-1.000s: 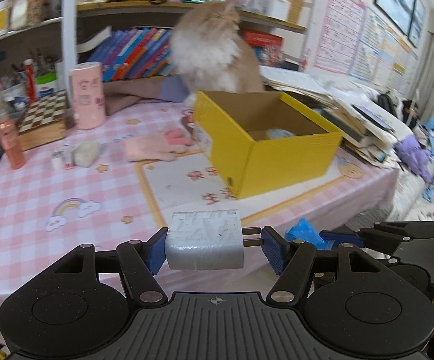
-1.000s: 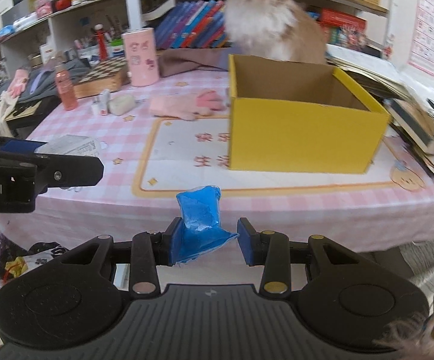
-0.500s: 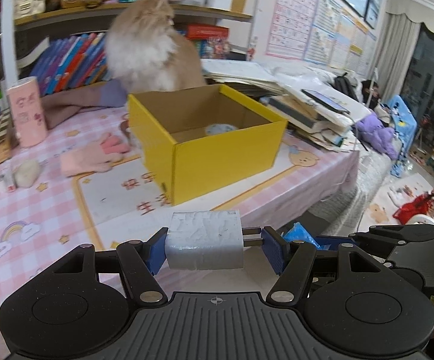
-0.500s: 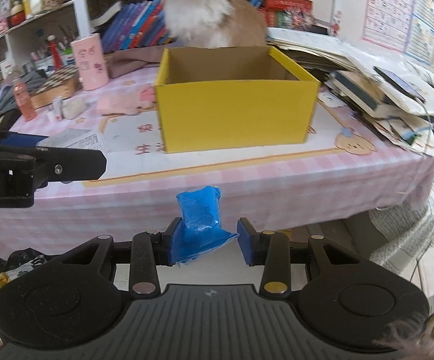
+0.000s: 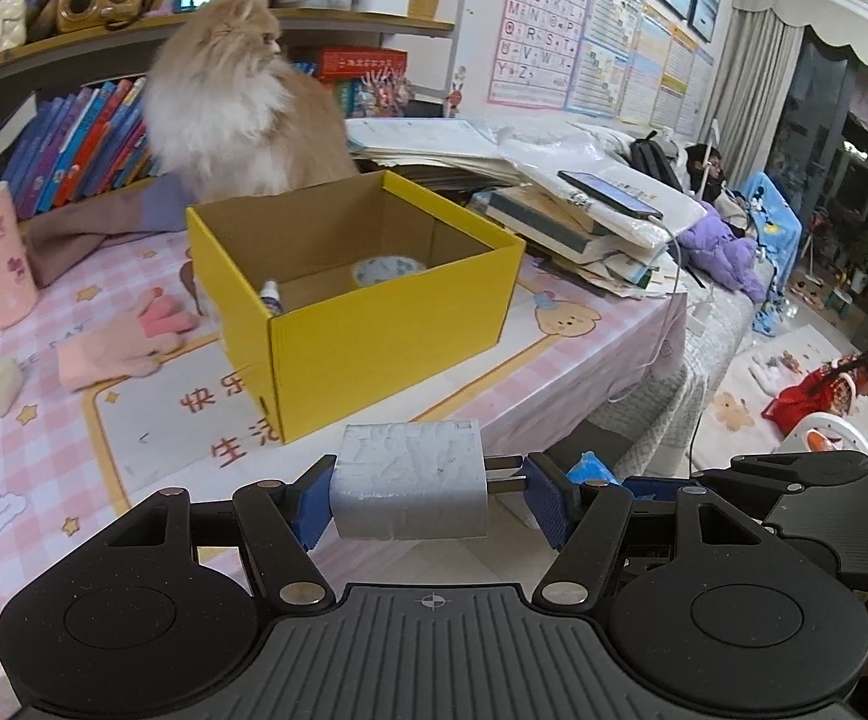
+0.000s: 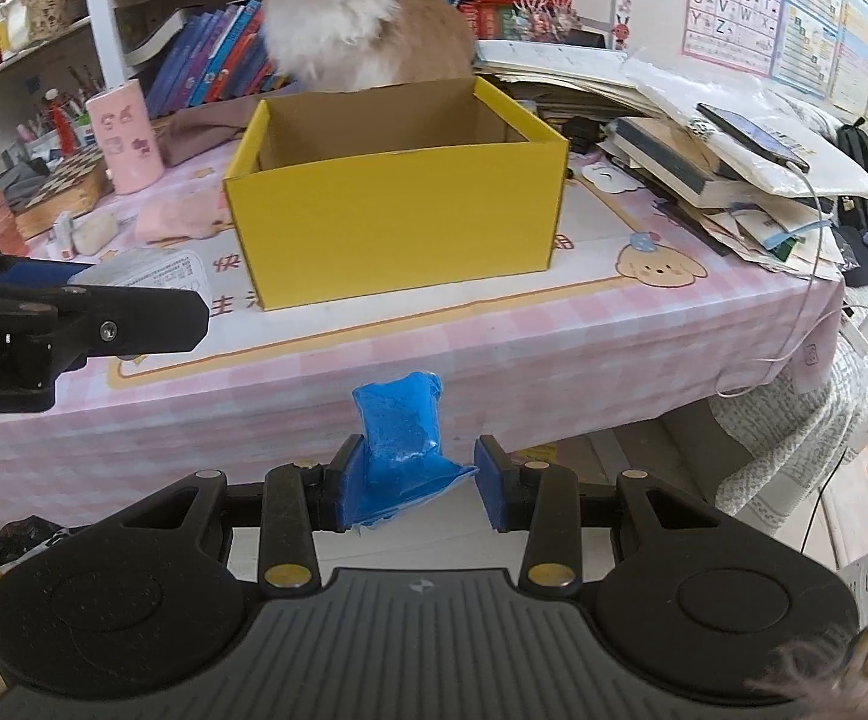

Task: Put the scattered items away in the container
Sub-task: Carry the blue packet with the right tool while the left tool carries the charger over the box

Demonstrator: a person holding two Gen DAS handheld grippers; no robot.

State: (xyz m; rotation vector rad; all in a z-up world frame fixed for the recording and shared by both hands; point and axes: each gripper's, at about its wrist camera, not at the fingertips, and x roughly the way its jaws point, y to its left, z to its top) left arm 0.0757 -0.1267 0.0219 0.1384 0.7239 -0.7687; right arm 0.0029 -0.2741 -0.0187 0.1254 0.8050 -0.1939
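L gripper [image 5: 425, 495] clamps charger [image 5: 410, 480], R gripper [image 6: 413, 480] clamps blue packet [image 6: 401, 438], both aimed at yellow box [image 6: 398, 204] for drop-in.

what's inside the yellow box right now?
In the left wrist view, the yellow box holds a round light-blue item on its floor and a small white bottle near the front corner. The near walls hide the rest of the floor.

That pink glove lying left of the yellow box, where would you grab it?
Probably from above, across the pink glove's flat palm. It lies limp on the table, fingers pointing at the yellow box, so the sides offer no edge.
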